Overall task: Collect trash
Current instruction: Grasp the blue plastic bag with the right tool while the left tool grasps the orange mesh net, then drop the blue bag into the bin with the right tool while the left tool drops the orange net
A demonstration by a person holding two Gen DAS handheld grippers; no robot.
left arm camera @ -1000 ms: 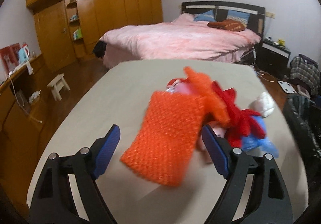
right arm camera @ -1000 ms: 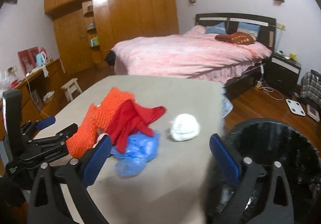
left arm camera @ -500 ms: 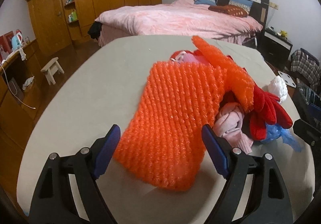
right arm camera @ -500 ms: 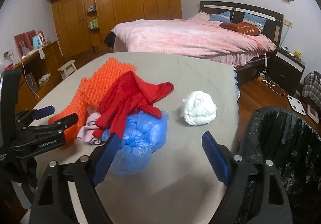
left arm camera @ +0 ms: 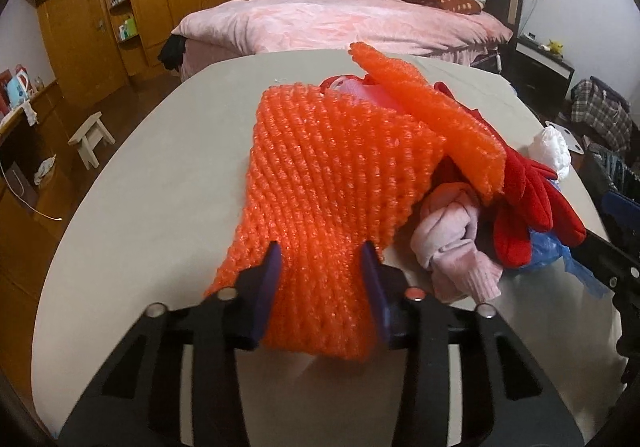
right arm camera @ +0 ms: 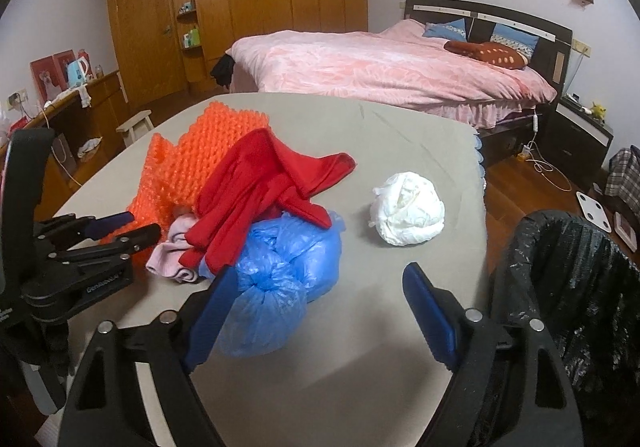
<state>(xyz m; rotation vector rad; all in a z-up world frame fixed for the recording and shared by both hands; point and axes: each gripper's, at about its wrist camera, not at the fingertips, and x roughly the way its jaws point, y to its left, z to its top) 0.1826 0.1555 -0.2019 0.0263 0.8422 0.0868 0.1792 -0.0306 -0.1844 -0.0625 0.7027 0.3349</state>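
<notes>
Left gripper (left arm camera: 320,279) closing, pads pinching near end of 1 orange bubble wrap (left arm camera: 332,183), centre frame; long axis runs from jaws toward upper right, far end folded over. Right gripper (right arm camera: 316,311) held open, 1 blue bag (right arm camera: 280,279) partly between jaws, unpressed. On table (right arm camera: 400,135): 1 red cloth (right arm camera: 260,191), 1 pink cloth (right arm camera: 176,251), 1 white wad (right arm camera: 408,207). 1 black bin (right arm camera: 576,287) at lower right.
</notes>
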